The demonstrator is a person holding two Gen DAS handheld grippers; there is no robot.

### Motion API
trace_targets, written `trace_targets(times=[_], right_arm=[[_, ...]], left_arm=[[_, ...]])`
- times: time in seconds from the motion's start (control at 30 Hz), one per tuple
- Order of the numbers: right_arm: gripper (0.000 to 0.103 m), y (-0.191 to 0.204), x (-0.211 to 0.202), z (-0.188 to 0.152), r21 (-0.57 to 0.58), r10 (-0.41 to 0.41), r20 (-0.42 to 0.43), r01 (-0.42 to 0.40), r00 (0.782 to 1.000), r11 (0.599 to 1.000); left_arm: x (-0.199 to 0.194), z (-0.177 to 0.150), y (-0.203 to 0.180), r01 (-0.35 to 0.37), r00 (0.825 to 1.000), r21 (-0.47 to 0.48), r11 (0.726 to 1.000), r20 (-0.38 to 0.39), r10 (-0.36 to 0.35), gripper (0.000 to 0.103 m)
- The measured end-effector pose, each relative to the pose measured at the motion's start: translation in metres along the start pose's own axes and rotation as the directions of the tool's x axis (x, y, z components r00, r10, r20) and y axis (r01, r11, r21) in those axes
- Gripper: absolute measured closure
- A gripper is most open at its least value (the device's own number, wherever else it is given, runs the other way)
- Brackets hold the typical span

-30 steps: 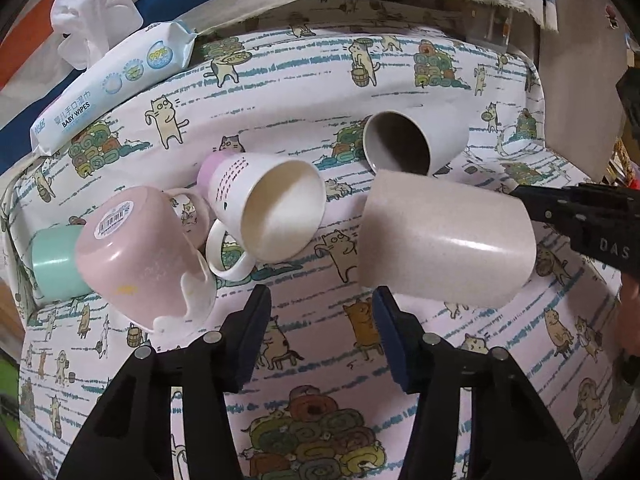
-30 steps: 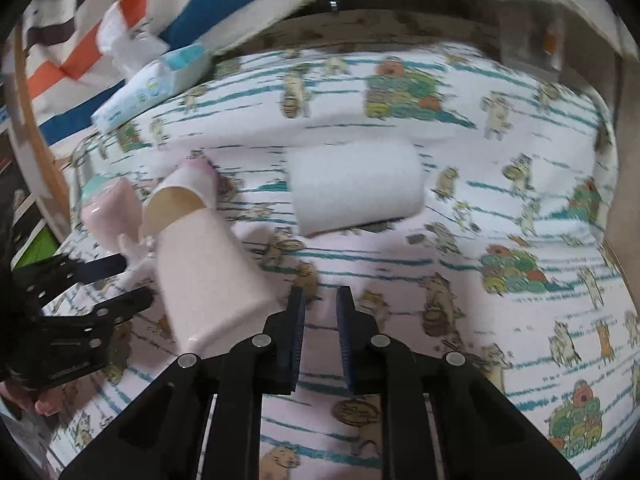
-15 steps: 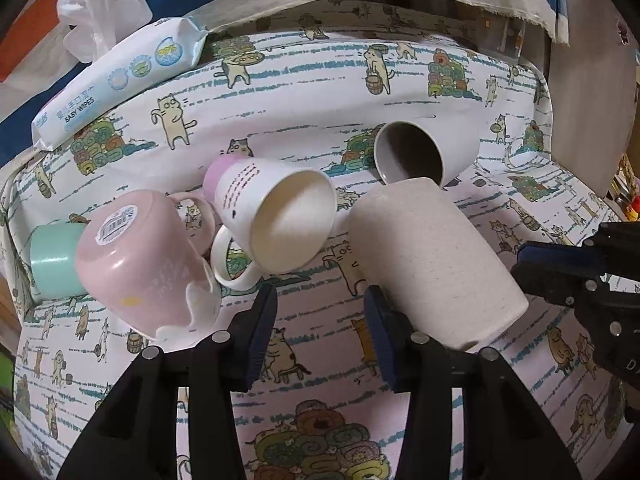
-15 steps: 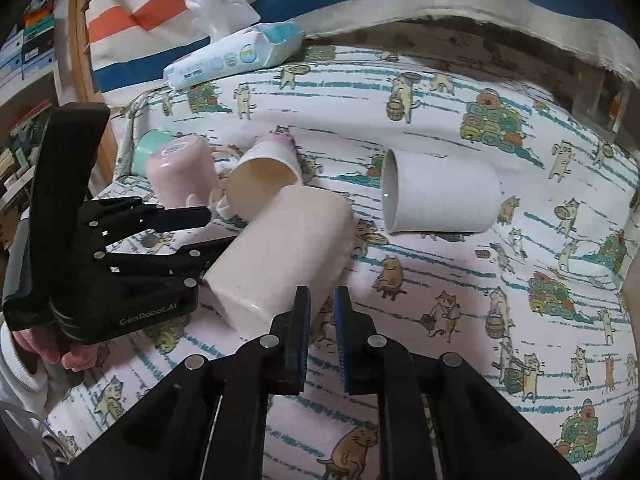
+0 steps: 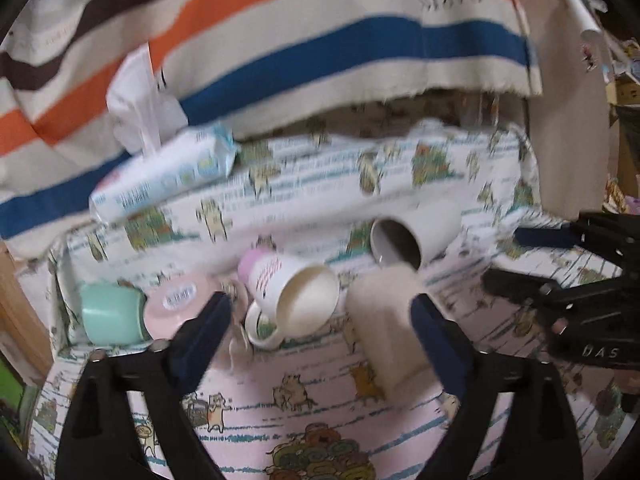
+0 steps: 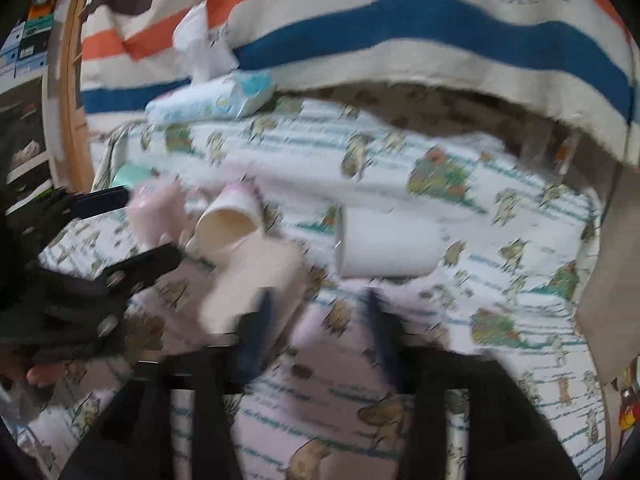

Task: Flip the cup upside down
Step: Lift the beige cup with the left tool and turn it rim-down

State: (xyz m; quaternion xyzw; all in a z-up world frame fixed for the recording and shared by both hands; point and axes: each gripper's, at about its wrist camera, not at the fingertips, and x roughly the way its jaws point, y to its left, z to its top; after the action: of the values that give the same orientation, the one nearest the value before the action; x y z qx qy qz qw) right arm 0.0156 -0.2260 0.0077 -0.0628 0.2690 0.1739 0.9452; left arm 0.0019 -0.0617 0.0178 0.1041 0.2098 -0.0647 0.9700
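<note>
A beige speckled cup [image 5: 386, 328] lies on its side on the cat-print cloth [image 5: 320, 412], between the pads of my left gripper [image 5: 320, 320], which is wide open and empty. The cup also shows in the blurred right wrist view [image 6: 248, 284], just ahead and left of my right gripper [image 6: 316, 312], which is open and empty. The right gripper [image 5: 576, 280] shows at the right edge of the left wrist view. The left gripper [image 6: 100, 256] shows at the left of the right wrist view.
A white cup [image 5: 416, 232] lies on its side behind the beige one. A cream mug with a lilac base [image 5: 296, 292], a pink cup [image 5: 180, 304] and a mint cup [image 5: 110, 312] lie to the left. A baby wipes pack [image 5: 160, 176] and a striped cloth [image 5: 280, 40] are at the back.
Both grippers have opened wide and pulled back with their view tilted up. The beige cup, held up tilted before, now lies on the cloth. The frames are motion-blurred.
</note>
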Motion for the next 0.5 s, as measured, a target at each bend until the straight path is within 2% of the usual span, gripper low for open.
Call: trace_targets(times=[0.03,0.1,0.2,0.23,0.33,0.4,0.43,0.5], right_arm=[[0.024,-0.004,-0.004,0.002,0.005,-0.027,0.029,0.027,0.999,1.000],[0.024,-0.012,-0.012,0.007,0.009,-0.085,0.078,0.085,0.993,0.996],[0.021,-0.020,-0.021,0.013,0.006,-0.137,0.124,0.137,0.983,0.990],[0.015,-0.023,-0.025,0.015,0.009,-0.144,0.146,0.145,0.979,0.989],[0.014,-0.028,-0.033,0.015,0.030,-0.150,0.209,0.147,0.966,0.989],[0.008,-0.031,-0.036,0.013,0.052,-0.145,0.249,0.136,0.958,0.989],[0.001,-0.031,-0.036,0.011,0.060,-0.147,0.260,0.136,0.954,0.989],[0.000,-0.033,-0.037,0.004,0.086,-0.163,0.295,0.144,0.941,0.986]], left_arm=[[-0.003,0.002,-0.002,-0.002,1.000,-0.004,1.000,0.018,0.002,0.000],[-0.010,0.005,-0.004,0.003,0.998,-0.014,1.000,0.056,-0.003,0.000],[-0.011,0.010,-0.007,0.003,0.998,-0.032,0.999,0.064,-0.001,0.000],[-0.012,0.011,-0.008,0.009,0.998,-0.039,0.999,0.062,-0.006,0.000],[-0.006,0.012,-0.011,0.026,0.999,-0.073,0.997,0.045,-0.023,0.000],[0.000,0.011,-0.013,0.037,0.999,-0.096,0.995,0.029,-0.034,0.000],[0.003,0.011,-0.014,0.042,0.999,-0.109,0.993,0.020,-0.040,0.000],[0.009,0.008,-0.016,0.055,0.998,-0.133,0.990,-0.005,-0.057,0.000]])
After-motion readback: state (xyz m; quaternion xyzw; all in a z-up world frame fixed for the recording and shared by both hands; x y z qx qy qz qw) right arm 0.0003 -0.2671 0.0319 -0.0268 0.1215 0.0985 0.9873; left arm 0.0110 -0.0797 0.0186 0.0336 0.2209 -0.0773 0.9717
